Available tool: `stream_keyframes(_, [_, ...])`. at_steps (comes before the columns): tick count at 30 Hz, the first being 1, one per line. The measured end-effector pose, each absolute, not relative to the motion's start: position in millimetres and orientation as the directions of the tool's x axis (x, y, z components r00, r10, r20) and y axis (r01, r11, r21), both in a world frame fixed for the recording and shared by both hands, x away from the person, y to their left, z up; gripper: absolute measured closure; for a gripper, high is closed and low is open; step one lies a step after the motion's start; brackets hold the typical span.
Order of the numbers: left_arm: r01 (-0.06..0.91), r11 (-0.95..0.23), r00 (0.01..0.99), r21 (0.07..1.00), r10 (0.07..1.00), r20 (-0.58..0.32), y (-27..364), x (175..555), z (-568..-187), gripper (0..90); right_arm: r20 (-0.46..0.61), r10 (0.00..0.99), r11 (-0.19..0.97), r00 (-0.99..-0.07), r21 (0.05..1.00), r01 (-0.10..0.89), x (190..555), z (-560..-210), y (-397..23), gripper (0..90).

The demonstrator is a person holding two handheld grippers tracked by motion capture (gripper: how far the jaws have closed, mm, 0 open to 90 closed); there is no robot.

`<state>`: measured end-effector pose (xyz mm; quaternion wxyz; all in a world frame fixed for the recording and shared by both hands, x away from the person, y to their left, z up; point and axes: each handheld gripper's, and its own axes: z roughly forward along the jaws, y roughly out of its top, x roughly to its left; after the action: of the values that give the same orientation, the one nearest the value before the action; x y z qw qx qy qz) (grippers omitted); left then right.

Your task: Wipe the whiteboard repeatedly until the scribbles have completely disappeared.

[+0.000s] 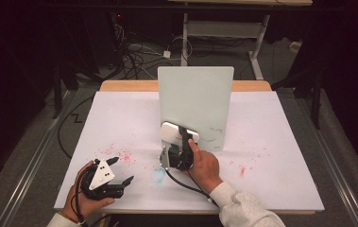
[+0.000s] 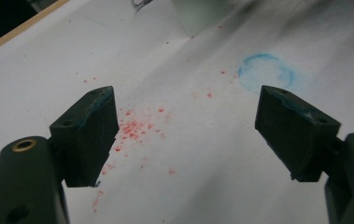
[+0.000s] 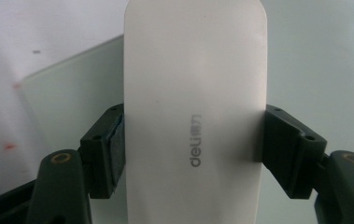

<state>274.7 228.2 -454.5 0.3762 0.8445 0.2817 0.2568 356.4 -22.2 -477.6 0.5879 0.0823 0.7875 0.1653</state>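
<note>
The right gripper (image 1: 182,142) was clamped on a white eraser (image 1: 179,132), a smooth oblong block with rounded corners and a matte plastic shell bearing small grey "deli" lettering; in the right gripper view its two black pads (image 3: 103,149) pressed flat against the eraser's (image 3: 195,112) long sides. The eraser lay against the lower part of a pale, glassy whiteboard panel (image 1: 200,94), a thin rectangular sheet with softly rounded corners that stood upright near the middle of the table (image 1: 285,189). A few faint dark pen strokes (image 1: 216,132) marked the panel just right of the eraser. The table top was a flat white sheet with a slightly grainy look, edged at the far side by a strip of light wood. The left gripper (image 1: 120,171) rested low near the table's front left corner, its blocky, dull black jaws standing wide apart with nothing between them. Beneath it the surface was speckled with red flecks (image 2: 135,126), and a smudged blue ring (image 2: 268,72) lay a little way off.
</note>
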Motion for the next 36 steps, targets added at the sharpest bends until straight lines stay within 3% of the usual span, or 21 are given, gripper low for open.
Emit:
stream_keyframes(2, [0.281,-0.558,0.711,0.780,0.668,0.222,228,274,-454,20.5,-0.885,0.293,0.935,-0.361,0.344,-0.086,351,-490,-16,31.1])
stream_keyframes(6, [0.280,-0.558,0.711,0.781,0.667,0.222,228,274,-454,20.5,-0.908,0.234,0.953,-0.348,0.285,-0.103,348,-500,-10,31.1])
stream_keyframes(17, [0.279,-0.556,0.708,0.783,0.670,0.223,228,274,-454,20.5,-0.888,0.328,0.929,-0.322,0.365,-0.058,356,-475,-29,31.1])
stream_keyframes(26, [0.273,-0.553,0.706,0.787,0.671,0.226,230,272,-452,20.5,-0.919,0.225,0.965,-0.324,0.257,-0.059,350,-494,-41,31.1])
stream_keyframes(36, [0.272,-0.551,0.704,0.789,0.673,0.227,230,272,-451,20.5,-0.914,0.273,0.958,-0.301,0.287,-0.002,352,-486,-63,31.1])
